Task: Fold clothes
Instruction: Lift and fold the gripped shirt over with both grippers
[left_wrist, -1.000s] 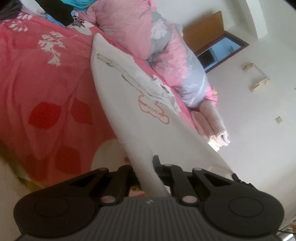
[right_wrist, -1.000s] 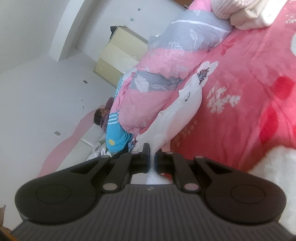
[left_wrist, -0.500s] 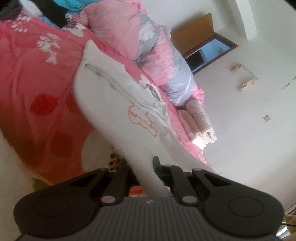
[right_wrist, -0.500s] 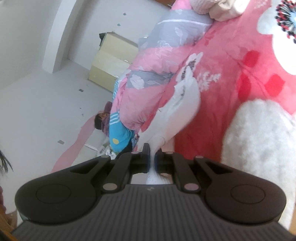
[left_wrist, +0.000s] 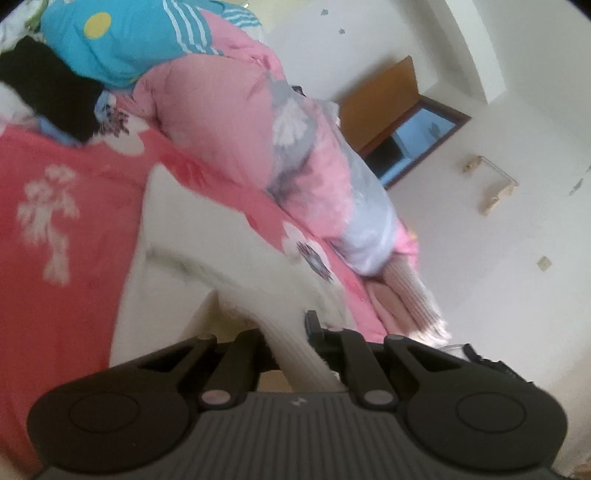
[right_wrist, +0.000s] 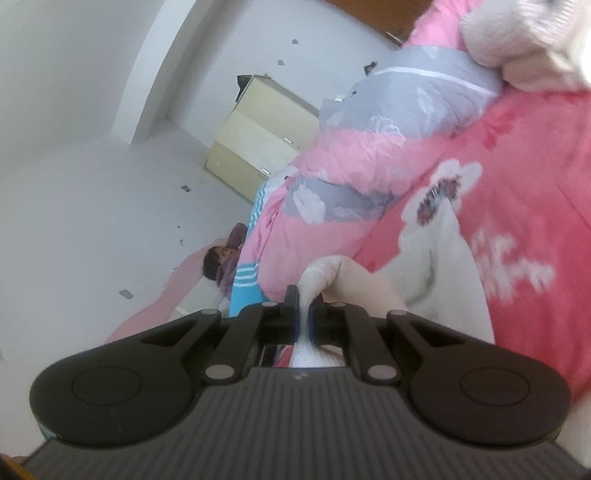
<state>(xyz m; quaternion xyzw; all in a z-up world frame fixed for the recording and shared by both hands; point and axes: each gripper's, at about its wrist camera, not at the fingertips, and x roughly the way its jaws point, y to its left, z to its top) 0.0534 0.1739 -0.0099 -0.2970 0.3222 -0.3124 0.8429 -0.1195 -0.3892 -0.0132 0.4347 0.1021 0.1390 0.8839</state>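
Note:
A white garment (left_wrist: 192, 266) is held up over a red flowered bedspread (left_wrist: 55, 221). My left gripper (left_wrist: 291, 332) is shut on its ribbed hem, which runs between the fingers. In the right wrist view the same white garment (right_wrist: 439, 269) drapes down onto the bedspread (right_wrist: 524, 192), and my right gripper (right_wrist: 304, 306) is shut on a bunched white edge of it. The cloth is slack and folding over between the two grips. The picture is blurred by motion.
A rolled pink and grey quilt (left_wrist: 295, 147) lies along the bed's far side. Folded pink and cream knitwear (left_wrist: 406, 291) sits at one end, a blue striped garment (left_wrist: 122, 40) and a black one (left_wrist: 48, 88) at the other. A pale cabinet (right_wrist: 258, 136) stands by the wall.
Both grippers have swung with the garment still held. The white cloth, stretched long before, has come lower and now sags and doubles over toward the bedspread.

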